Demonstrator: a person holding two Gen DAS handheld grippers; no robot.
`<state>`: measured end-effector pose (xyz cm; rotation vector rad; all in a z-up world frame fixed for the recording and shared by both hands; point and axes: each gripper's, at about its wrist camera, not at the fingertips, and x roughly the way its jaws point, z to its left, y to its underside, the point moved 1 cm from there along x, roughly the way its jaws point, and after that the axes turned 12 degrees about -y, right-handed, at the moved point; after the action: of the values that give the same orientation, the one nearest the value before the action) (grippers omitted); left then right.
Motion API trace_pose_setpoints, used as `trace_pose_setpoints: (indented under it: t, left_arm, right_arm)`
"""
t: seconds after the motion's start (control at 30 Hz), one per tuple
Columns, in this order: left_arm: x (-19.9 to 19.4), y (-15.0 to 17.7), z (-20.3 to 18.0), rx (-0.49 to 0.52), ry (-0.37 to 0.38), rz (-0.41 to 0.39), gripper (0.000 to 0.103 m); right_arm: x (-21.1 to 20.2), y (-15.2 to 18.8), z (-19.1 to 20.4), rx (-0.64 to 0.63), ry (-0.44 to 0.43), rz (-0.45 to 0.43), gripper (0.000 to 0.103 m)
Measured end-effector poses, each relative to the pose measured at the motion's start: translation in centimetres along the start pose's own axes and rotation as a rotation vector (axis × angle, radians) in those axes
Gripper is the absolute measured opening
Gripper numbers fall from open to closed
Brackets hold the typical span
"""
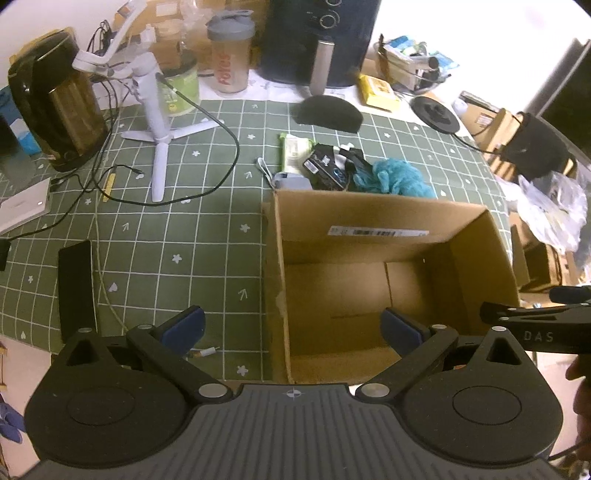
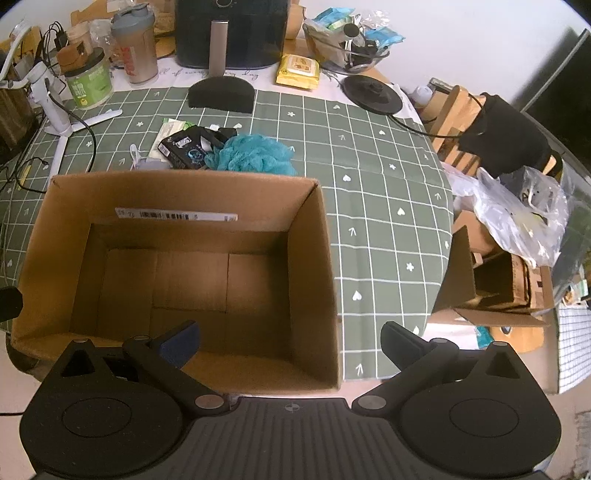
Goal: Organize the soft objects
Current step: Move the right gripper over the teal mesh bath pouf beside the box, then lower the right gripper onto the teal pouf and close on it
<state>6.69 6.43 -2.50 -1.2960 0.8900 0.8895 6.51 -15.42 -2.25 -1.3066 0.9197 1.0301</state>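
Teal mesh bath pouf (image 2: 255, 153), fluffy and crumpled, lying on the green grid tablecloth (image 2: 373, 192) just beyond the far wall of an open cardboard box (image 2: 314, 258). Touching its left side, a black glossy packet (image 2: 186, 146) resting partly over a pale green wipes pack (image 2: 168, 131), with a small grey pouch (image 1: 291, 182) at the box's far left corner. Box interior bare, flaps folded flat on the bottom, a barcode label (image 2: 175, 215) stuck on the inner far wall.

Left gripper (image 1: 291, 325) hovering low over the box's near left edge, blue-padded fingers spread wide apart, nothing between them. Right gripper (image 2: 290, 341) hovering over the box's near right corner, fingers likewise spread wide and holding nothing; its black body visible at the right edge of the left view.

Farther back on the table: a black semicircular foam pad (image 2: 221, 94), a yellow wipes pack (image 2: 298, 70), a black air fryer (image 2: 231, 31), a grey-lidded shaker bottle (image 2: 135, 48), a green-labelled tub (image 2: 89, 83), a white tripod stand (image 1: 157, 125), a dark kettle (image 1: 55, 107) at far left and its round base (image 2: 373, 95) at right.
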Motion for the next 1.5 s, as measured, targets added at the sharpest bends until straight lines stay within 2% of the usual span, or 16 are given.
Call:
trace_pose_setpoints:
  t: [0.3,0.67,0.93,1.07,1.3,1.5]
  left_arm:
    - [0.2,-0.9,-1.2,-0.034,-0.046,0.001,0.103]
    - [-0.2,-1.7,-2.8,-0.05,-0.054,-0.016,0.103]
    - [0.0,-2.1,-3.2,-0.091,-0.001,-0.009,0.103]
    - [0.1,-2.3,-3.2,-0.127,0.028,-0.019,0.103]
    - [0.6,-3.2,-3.1,-0.119,-0.001,-0.036,0.103]
    - [1.4,-4.4,-2.8,-0.098,0.0,-0.047,0.103]
  right_arm:
    - [0.5,-1.3,-1.9,-0.026,-0.025,0.0,0.103]
    - [1.1,-2.1,-4.8,-0.045,-0.047,-0.009,0.103]
    - [1.6,-2.7,-7.5,-0.05,-0.086,-0.028,0.103]
    - [1.6,-3.4,-8.8,-0.064,-0.107,-0.056,0.103]
    - [1.5,-5.3,-11.1,-0.08,-0.201,-0.125,0.103]
    - [2.1,-7.3,-12.1,-0.125,-0.226,-0.172,0.103]
